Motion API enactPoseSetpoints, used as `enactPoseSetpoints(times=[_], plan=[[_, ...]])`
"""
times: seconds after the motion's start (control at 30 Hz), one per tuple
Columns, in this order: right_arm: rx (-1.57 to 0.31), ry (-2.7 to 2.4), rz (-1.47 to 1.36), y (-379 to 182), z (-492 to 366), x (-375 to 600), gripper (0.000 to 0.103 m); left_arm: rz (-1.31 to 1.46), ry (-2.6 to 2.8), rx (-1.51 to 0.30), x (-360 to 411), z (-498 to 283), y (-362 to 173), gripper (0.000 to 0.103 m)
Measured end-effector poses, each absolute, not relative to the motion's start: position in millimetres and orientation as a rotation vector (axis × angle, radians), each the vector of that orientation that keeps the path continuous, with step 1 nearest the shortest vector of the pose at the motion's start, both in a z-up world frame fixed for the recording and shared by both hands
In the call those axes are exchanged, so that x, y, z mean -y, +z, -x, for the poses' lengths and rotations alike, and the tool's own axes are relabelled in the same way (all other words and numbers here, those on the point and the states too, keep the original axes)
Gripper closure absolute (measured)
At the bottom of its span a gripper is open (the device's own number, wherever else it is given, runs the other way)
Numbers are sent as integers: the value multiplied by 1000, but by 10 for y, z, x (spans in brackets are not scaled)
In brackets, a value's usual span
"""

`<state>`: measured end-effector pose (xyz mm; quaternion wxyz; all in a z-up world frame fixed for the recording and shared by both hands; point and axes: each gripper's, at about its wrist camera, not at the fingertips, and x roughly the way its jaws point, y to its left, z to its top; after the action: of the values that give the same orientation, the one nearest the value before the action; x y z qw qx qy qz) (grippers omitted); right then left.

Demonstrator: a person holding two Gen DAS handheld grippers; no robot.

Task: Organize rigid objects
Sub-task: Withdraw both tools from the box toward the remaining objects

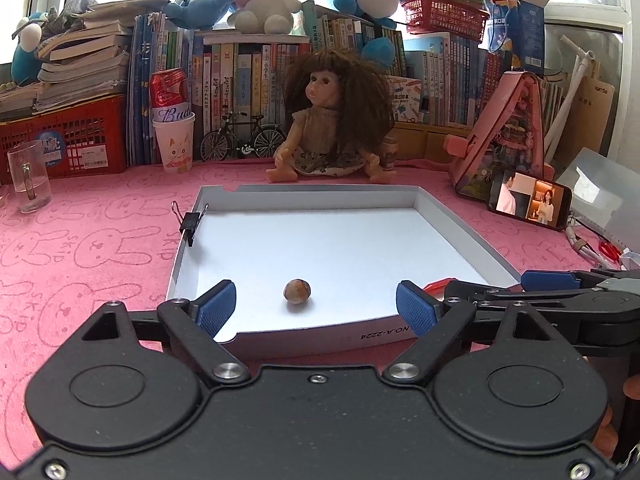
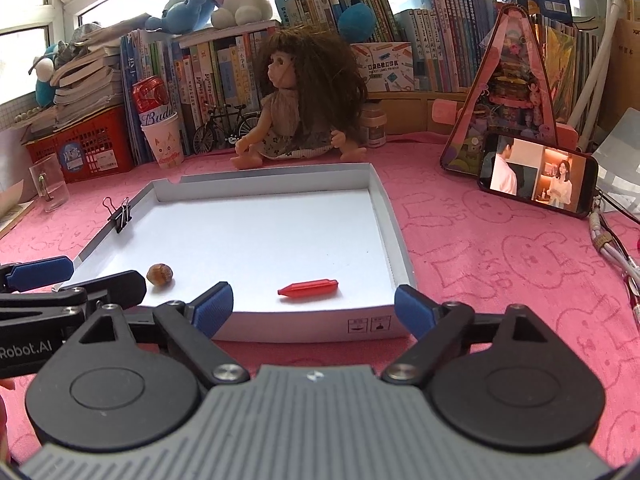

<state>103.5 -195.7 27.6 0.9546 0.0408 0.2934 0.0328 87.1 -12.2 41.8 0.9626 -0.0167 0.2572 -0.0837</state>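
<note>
Both jaws wide, nothing held: left hand-held gripper [image 1: 316, 306] frames the nut [image 1: 297, 291], right hand-held gripper [image 2: 314, 306] sits just below the red piece [image 2: 308, 288]. Both lie lower-centre in the white tray [image 2: 400, 264]. Keep clear of the rim. Red piece barely visible in the left view.

Left wrist view: low and close at the near edge of the white box lid [image 1: 460, 216], facing the doll [image 1: 336, 120] and bookshelf. Right wrist view: same height and heading, just to the right. Shared: lid [image 2: 384, 208], hazelnut [image 1: 297, 291] [image 2: 160, 274], doll [image 2: 304, 104], phone [image 1: 528, 200] [image 2: 536, 180], pink counter [image 2: 500, 248].
</note>
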Motion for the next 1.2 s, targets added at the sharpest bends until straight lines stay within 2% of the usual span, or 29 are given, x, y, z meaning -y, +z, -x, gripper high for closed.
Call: enactPoseSetpoints(times=[1.2], plan=[[-556,76,-6,161,-603,1914,1,23,-184,-536,39,-443,242,16]])
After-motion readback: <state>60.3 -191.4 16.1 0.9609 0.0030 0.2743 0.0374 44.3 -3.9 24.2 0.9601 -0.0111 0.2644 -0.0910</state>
